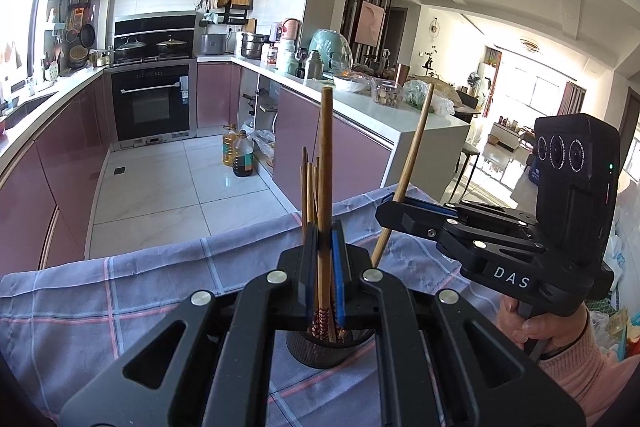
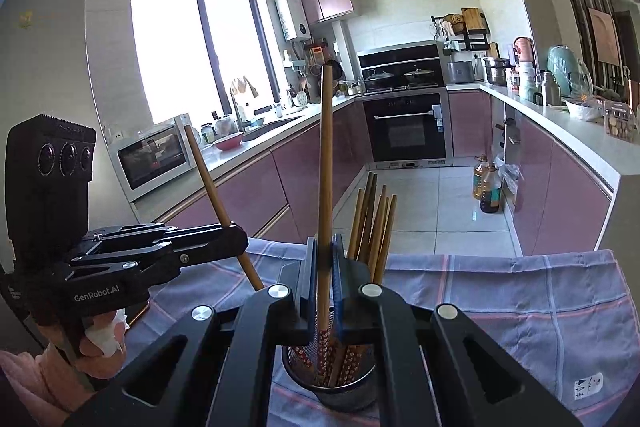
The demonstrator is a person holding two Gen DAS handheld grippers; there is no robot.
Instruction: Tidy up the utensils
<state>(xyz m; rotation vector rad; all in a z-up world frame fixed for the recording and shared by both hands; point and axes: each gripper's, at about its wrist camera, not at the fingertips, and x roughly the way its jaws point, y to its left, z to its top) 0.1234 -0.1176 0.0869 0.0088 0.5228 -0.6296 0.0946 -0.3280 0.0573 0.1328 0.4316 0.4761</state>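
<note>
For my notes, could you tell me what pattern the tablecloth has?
The tablecloth is lavender-grey with a check of pink and pale lines, clearest in the right wrist view.

Two grippers (image 1: 325,259) (image 2: 325,259), one holder (image 2: 332,387)

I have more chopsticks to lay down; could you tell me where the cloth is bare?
The checked cloth is bare left of the mesh holder, and right of it up to the white tag. Above the holder it is crowded: the left gripper and right gripper each clamp a chopstick there.
</note>
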